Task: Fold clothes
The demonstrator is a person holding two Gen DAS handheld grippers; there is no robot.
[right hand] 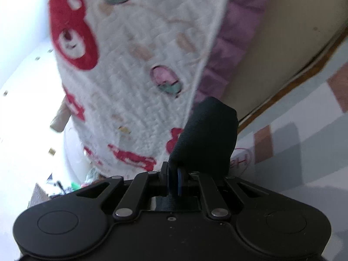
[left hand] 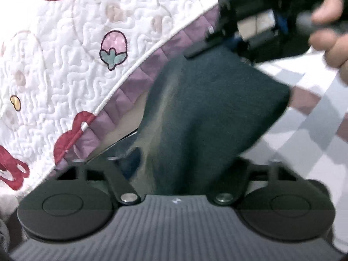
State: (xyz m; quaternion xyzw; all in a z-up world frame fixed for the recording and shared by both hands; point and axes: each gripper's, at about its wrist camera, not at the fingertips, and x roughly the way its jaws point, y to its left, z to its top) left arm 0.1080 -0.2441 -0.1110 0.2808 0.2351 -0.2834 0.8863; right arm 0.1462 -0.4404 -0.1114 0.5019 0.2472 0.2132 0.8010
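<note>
Holding the dark teal knit garment (left hand: 208, 113) stretched in the air between my two tongs, I am trying to keep it even so the fold comes out square. My left tongs (left hand: 174, 174) are buried under the cloth in their own view, so I cannot tell from the fingers whether they are clenched, though the fabric is rising straight out of them as if gripped there. My right tongs (right hand: 173, 180) are pinched tight on a bunched corner of the same garment, the blue pads nearly meeting with a wad of dark cloth standing up above them; in the left view I am also seeing them and my right hand (left hand: 328, 32) at the far top corner of the cloth. The garment is hanging clear of the white quilted bedspread with red bears and pink strawberries (left hand: 76, 65), over its purple frilled edge (left hand: 139, 80) and the checked grey, white and pink floor (left hand: 315, 117). I am judging that good work here means keeping both corners level and the span taut but not stretched, and bringing the cloth back over the bed before lowering it, since a slack edge is likely to drag on the frill or the floor. How many folds the garment already carries I cannot tell.
</note>
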